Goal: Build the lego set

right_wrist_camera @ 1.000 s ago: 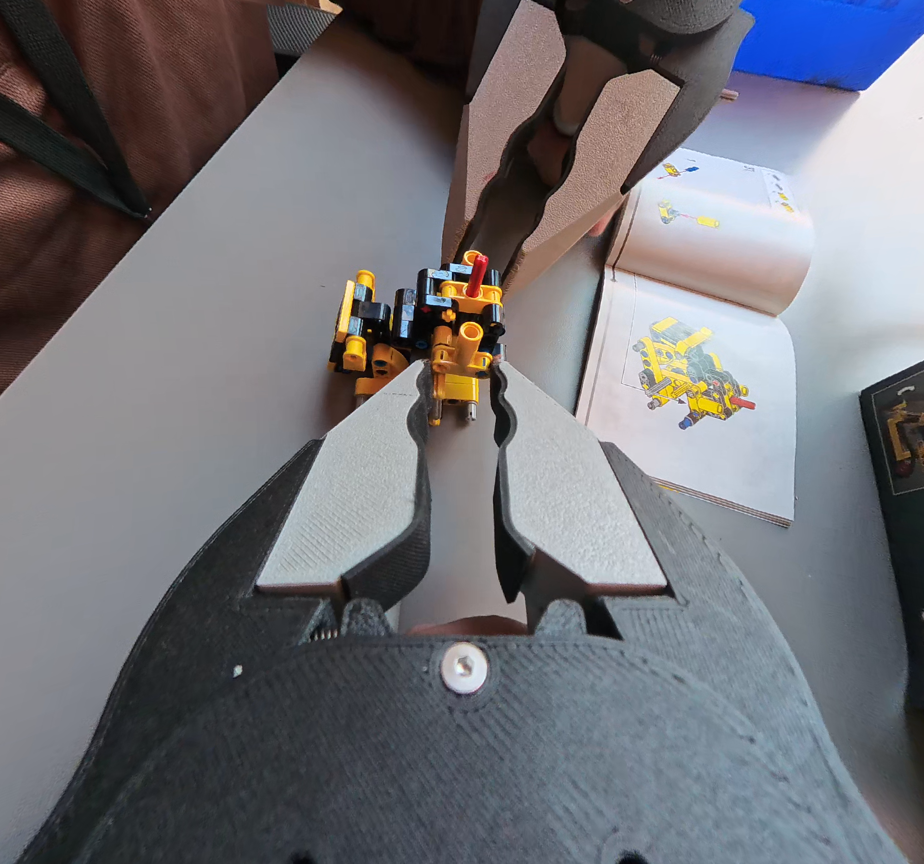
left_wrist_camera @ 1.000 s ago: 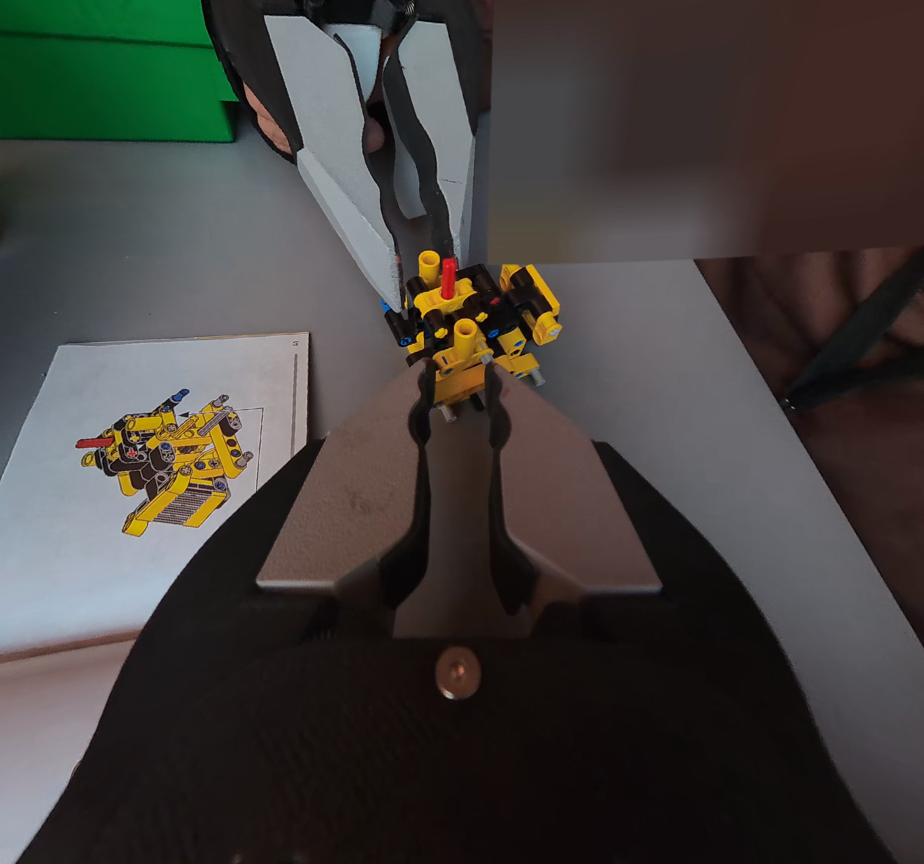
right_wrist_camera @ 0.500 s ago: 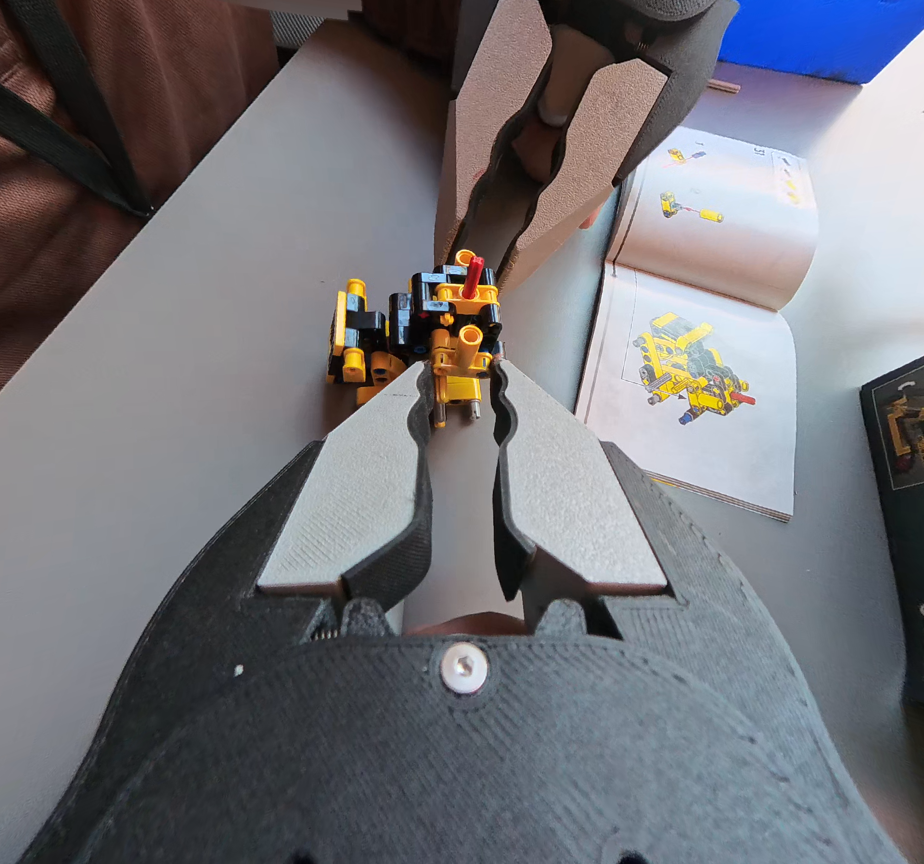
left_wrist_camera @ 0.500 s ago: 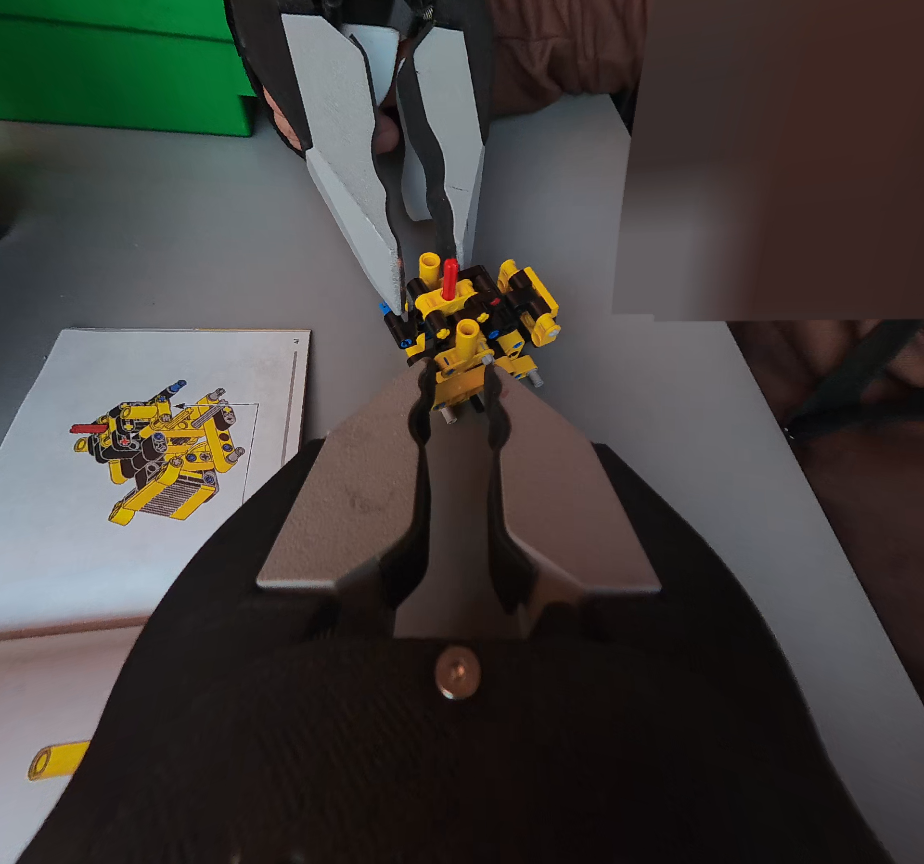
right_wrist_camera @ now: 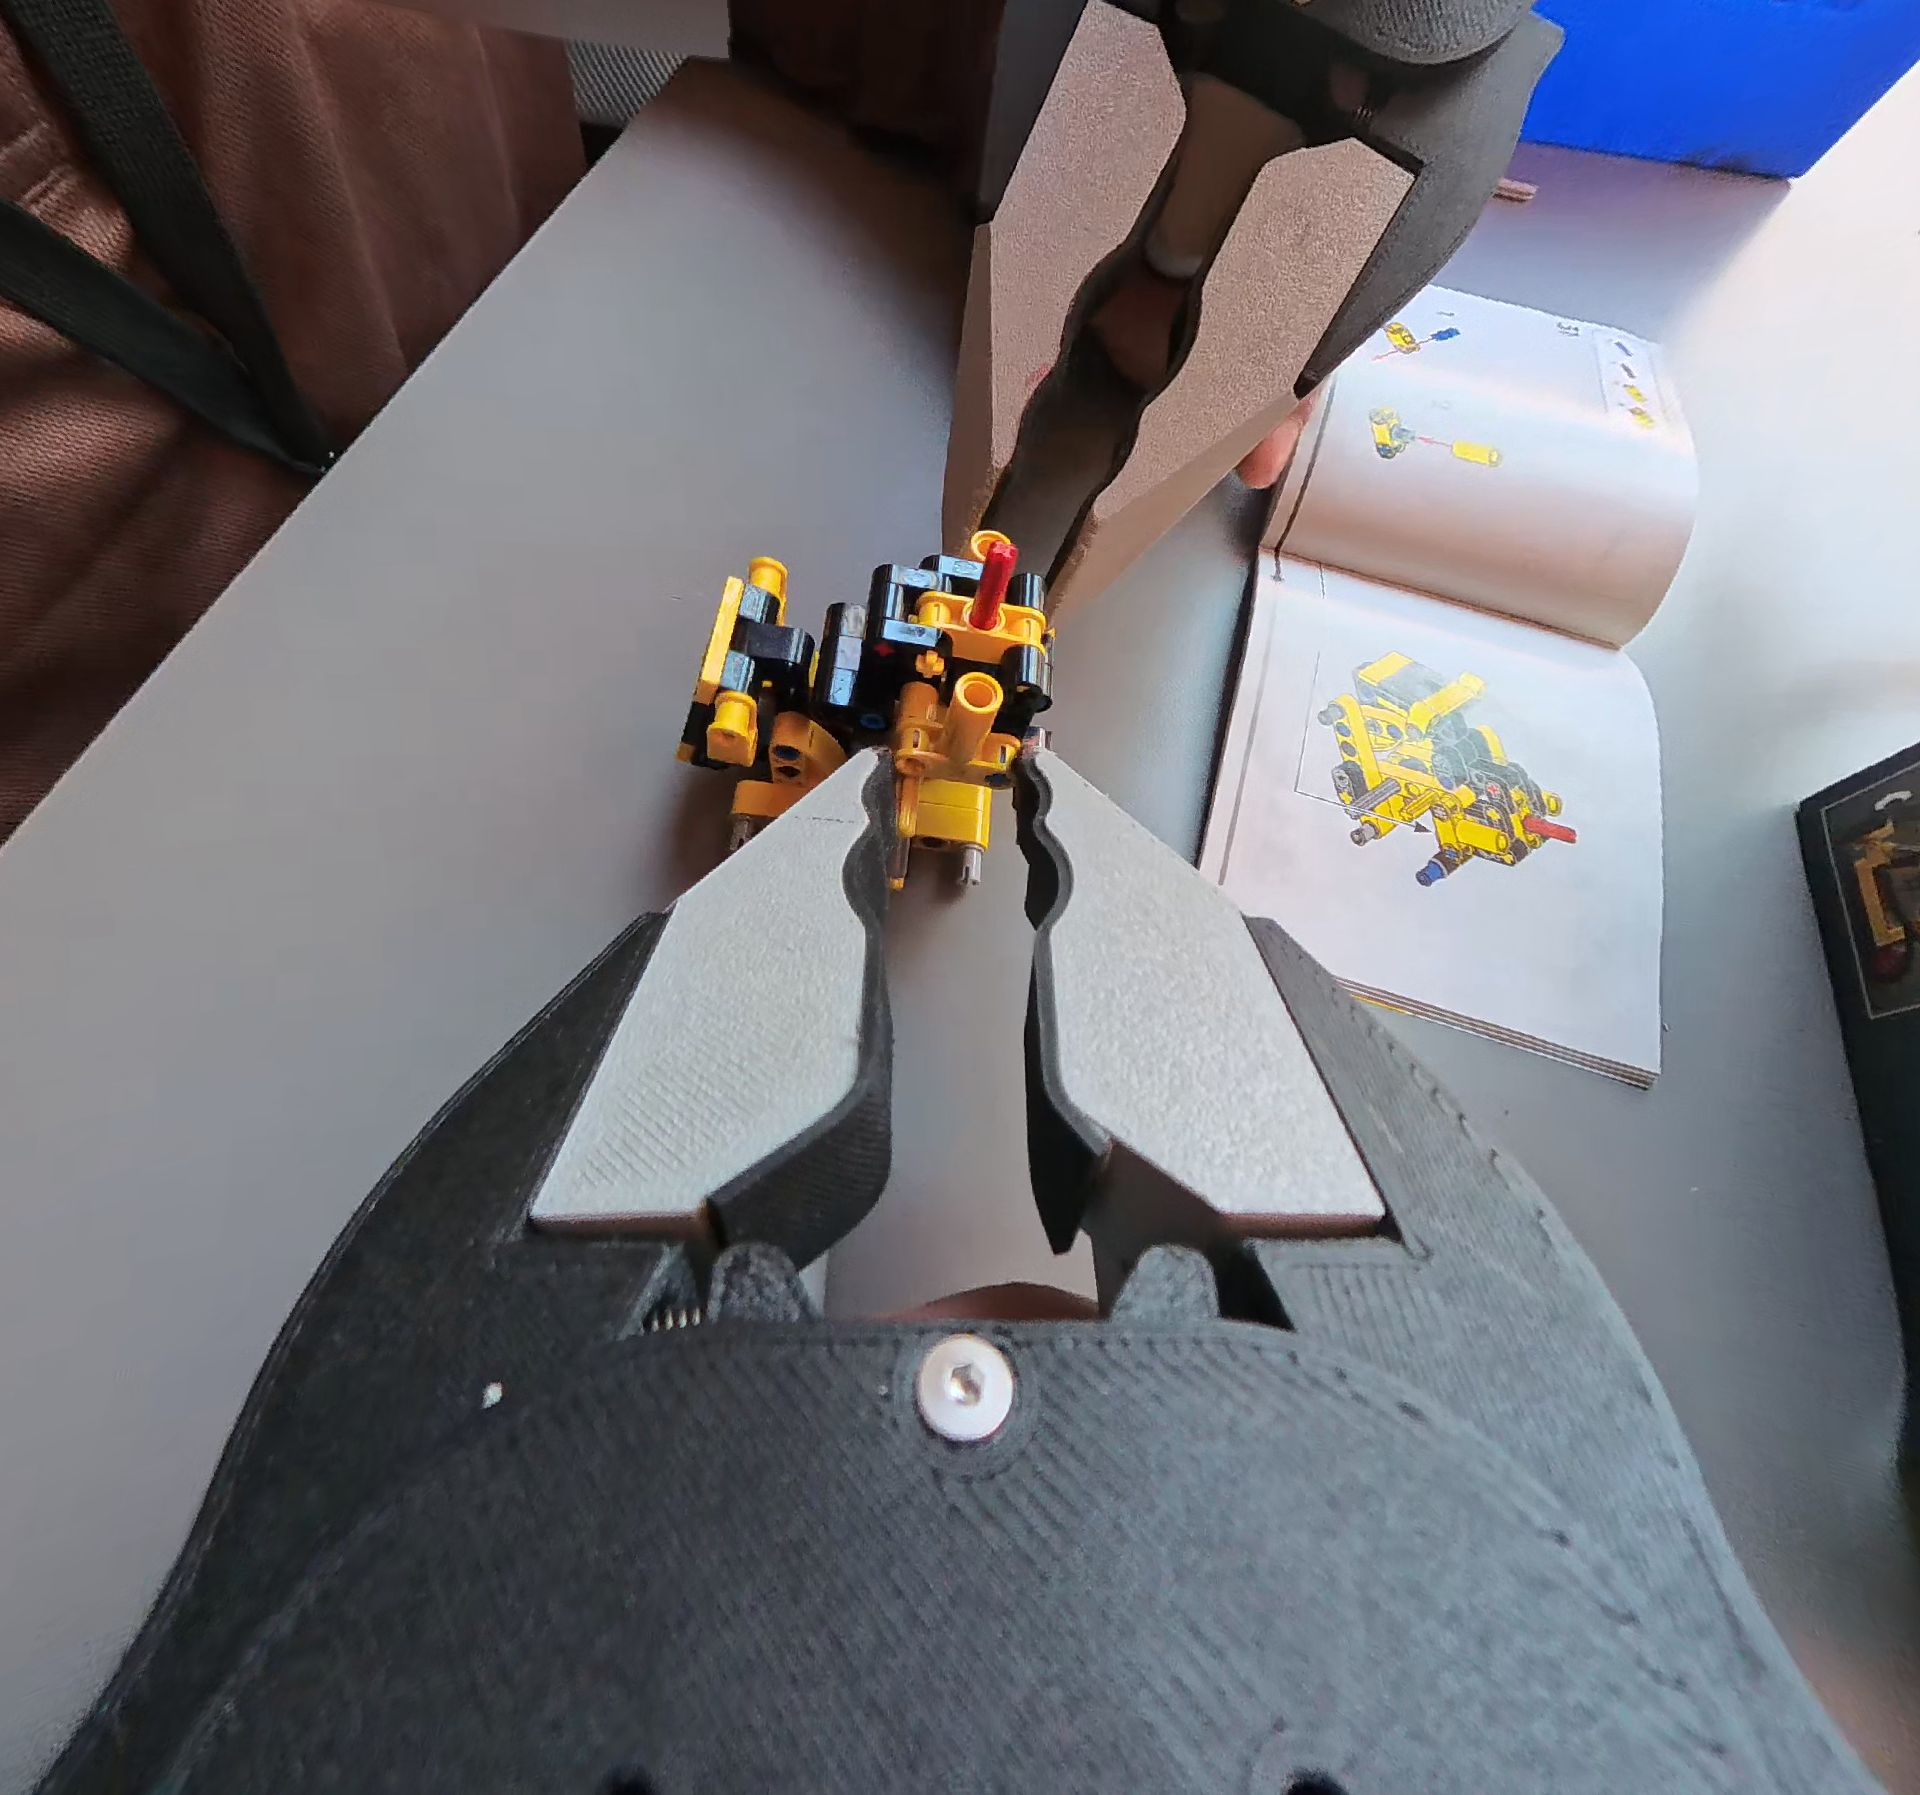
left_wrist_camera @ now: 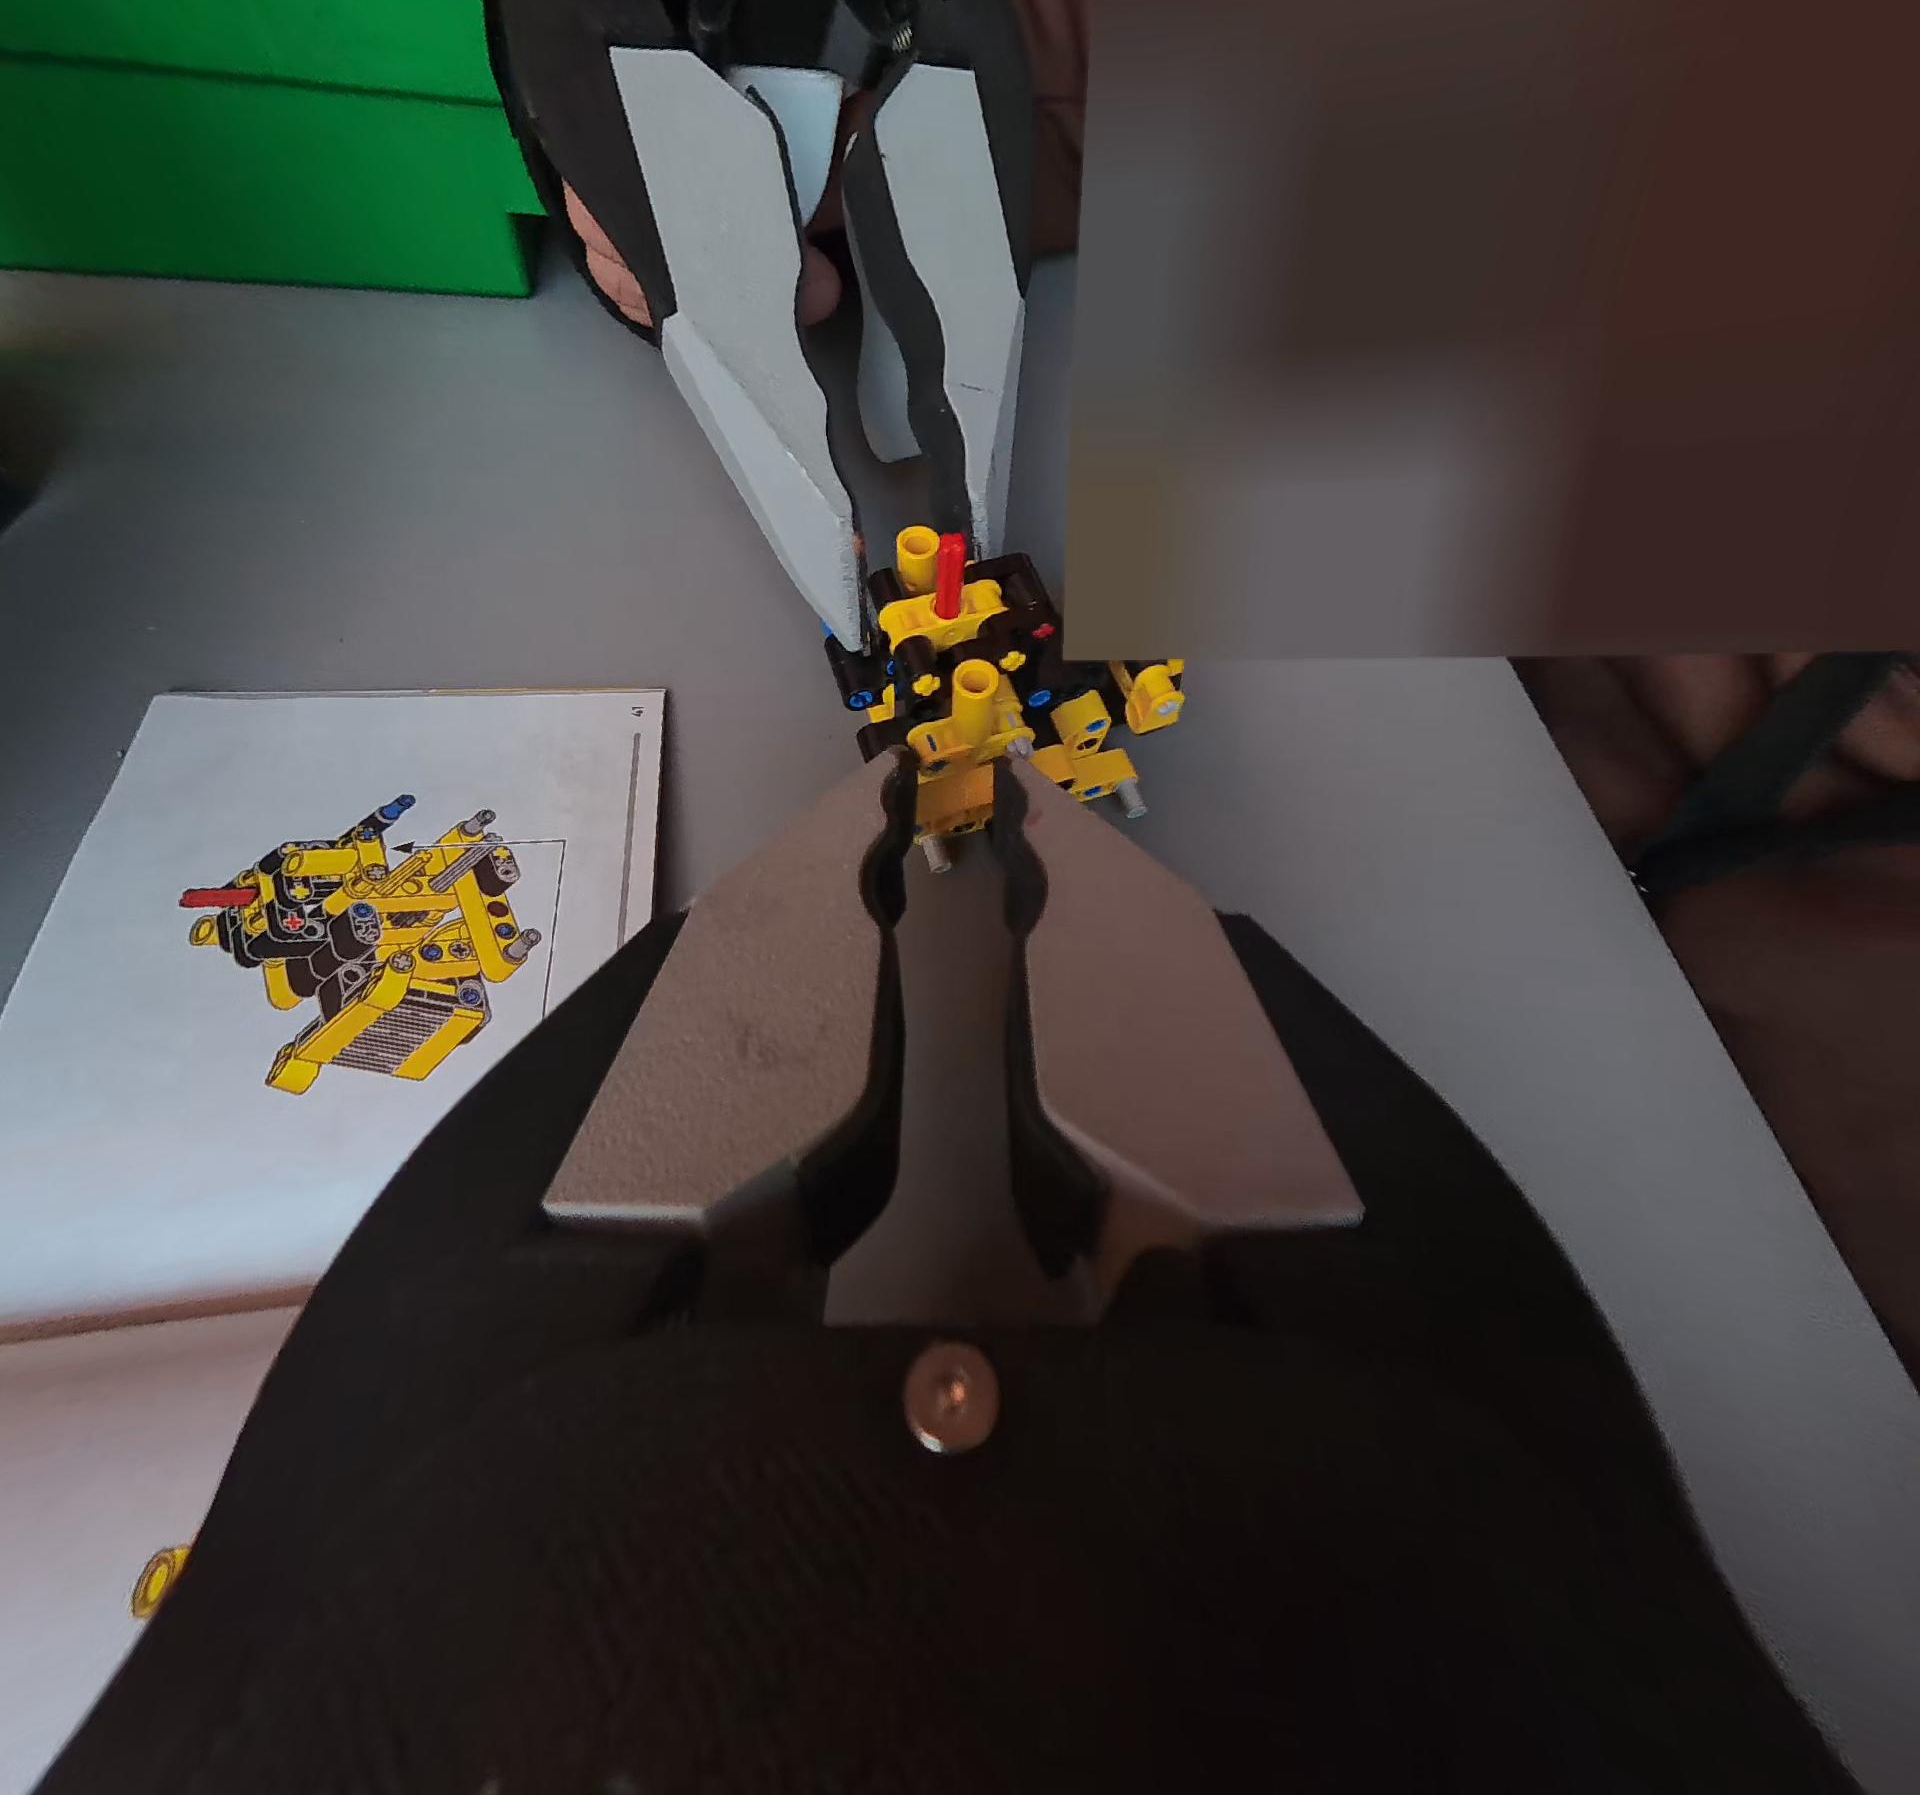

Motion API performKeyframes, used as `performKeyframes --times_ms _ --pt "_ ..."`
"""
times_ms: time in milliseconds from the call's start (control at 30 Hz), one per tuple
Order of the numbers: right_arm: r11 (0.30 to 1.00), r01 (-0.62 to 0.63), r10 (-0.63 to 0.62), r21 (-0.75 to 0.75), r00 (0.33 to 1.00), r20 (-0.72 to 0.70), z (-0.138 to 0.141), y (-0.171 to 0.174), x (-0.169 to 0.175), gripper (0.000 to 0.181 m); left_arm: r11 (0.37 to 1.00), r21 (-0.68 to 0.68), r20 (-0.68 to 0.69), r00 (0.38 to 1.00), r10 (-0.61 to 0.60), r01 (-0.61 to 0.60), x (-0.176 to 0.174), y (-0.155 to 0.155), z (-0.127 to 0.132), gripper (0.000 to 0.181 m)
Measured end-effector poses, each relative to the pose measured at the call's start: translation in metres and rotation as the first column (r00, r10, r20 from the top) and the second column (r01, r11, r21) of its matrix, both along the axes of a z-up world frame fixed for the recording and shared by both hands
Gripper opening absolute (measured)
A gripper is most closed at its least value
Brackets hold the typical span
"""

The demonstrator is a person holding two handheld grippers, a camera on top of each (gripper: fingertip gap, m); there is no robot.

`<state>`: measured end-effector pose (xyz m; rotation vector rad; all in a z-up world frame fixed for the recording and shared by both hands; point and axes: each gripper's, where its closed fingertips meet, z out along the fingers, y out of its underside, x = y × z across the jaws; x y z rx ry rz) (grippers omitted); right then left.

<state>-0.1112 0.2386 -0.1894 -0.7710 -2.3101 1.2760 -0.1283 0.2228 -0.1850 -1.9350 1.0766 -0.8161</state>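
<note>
Grey table (right_wrist_camera: 436,602): both grippers clamp lego model (right_wrist_camera: 914,685) near its edge.

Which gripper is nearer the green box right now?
Right. The right gripper sits on the far side of the lego model, its body right beside the green box. The left gripper holds the model from the near side, away from the box.

Daylight falls warm and bright in the right wrist view, brightening the table (right_wrist_camera: 436,665) left of the right gripper (right_wrist_camera: 951,769); the left wrist view is dimmer and cooler. Wide-angle bending curves the edges. Both near gripper bodies look soft, and the left gripper (left_wrist_camera: 951,789) sits shaded.
</note>
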Motion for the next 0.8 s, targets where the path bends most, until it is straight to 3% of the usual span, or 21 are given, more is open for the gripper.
performKeyframes --times_ms 800 --pt "1.0 -0.006 0.006 0.004 1.0 0.004 -0.0007 -0.0003 0.0013 0.02 1.0 0.007 -0.018 1.0 -0.005 0.005 0.0048 0.0 -0.0018 0.024"
